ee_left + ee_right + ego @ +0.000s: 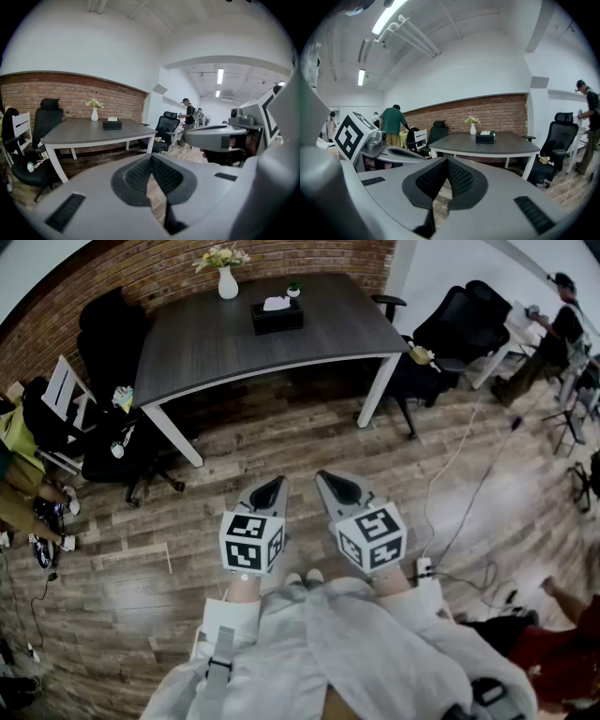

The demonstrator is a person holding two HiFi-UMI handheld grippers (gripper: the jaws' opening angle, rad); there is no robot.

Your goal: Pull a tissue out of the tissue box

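Observation:
A black tissue box point(277, 315) with a white tissue sticking out of its top sits on the far part of a dark grey table point(216, 348). It shows small in the left gripper view point(112, 123) and in the right gripper view point(484, 138). My left gripper point(270, 489) and right gripper point(335, 485) hover side by side over the wooden floor, well short of the table. Both are shut with nothing between the jaws. The left gripper's tips point(151, 158) meet, and so do the right gripper's tips point(446, 161).
A white vase of flowers point(227, 279) stands at the table's back edge. Black office chairs stand left point(112, 442) and right point(450, 334) of the table. A person point(553, 329) stands at far right. Cables point(459, 521) run across the floor.

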